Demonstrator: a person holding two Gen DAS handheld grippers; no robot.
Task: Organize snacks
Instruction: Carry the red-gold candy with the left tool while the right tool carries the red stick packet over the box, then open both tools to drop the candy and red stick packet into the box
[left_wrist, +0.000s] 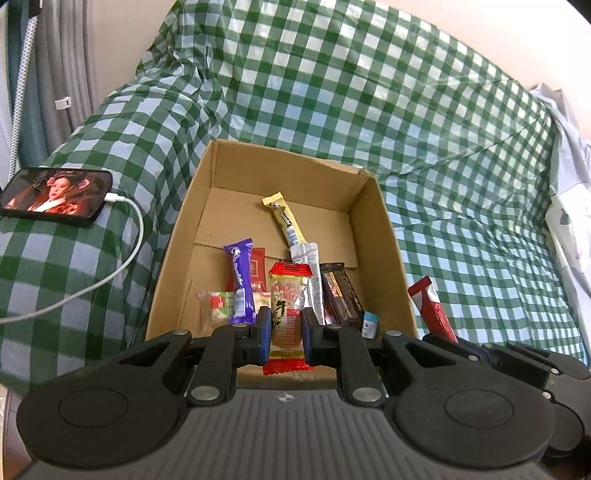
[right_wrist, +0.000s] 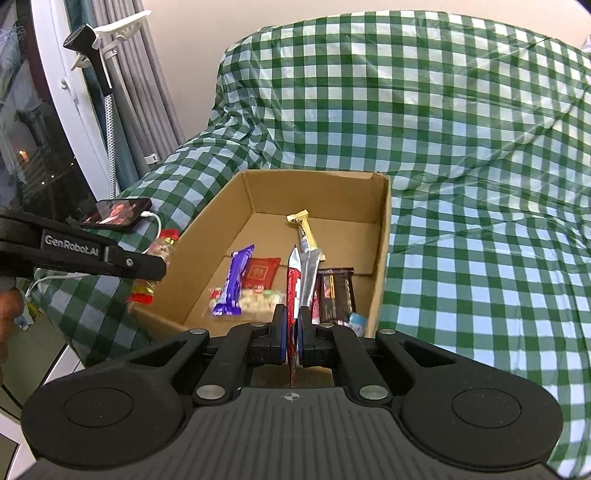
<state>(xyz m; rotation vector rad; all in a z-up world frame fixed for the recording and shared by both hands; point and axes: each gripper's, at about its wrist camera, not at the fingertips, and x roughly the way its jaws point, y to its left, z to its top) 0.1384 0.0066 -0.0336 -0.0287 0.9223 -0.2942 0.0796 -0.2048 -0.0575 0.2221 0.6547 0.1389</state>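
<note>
Both tongs point downward over the open cardboard box (left_wrist: 280, 177). Our left tongs (left_wrist: 284, 325) are clamped on a clear snack packet with red ends (left_wrist: 287, 295), held flat between the blue pads and upright, its lower red end hanging at the near wall of the box. Our right tongs (right_wrist: 292, 328) are pressed tight on a red and white wrapper (right_wrist: 293, 291), held edge-on so we see only its thin side rising above the pads. From the left wrist view, the right tongs sit just beside the box's right wall with the red wrapper sticking up; from the right wrist view, the left tongs reach in from the left, over the box's left wall, with their packet hanging below. The box rests on a green and white checked cloth (left_wrist: 443, 184) that also drapes up behind it. Inside the box we count one purple bar (left_wrist: 242, 284), one yellow stick pack (left_wrist: 284, 221), one silver sachet (left_wrist: 312, 280) leaning against the stick, one dark brown bar (left_wrist: 340, 295), one flat red packet (right_wrist: 262, 273), one clear packet of pale snack (right_wrist: 255, 301) under the purple bar, and a small blue and white piece (left_wrist: 370, 323) in the near right corner. To the left of the box one phone (left_wrist: 55, 195) lies on the cloth, screen lit, with a white cable (left_wrist: 125, 258) plugged in.
</note>
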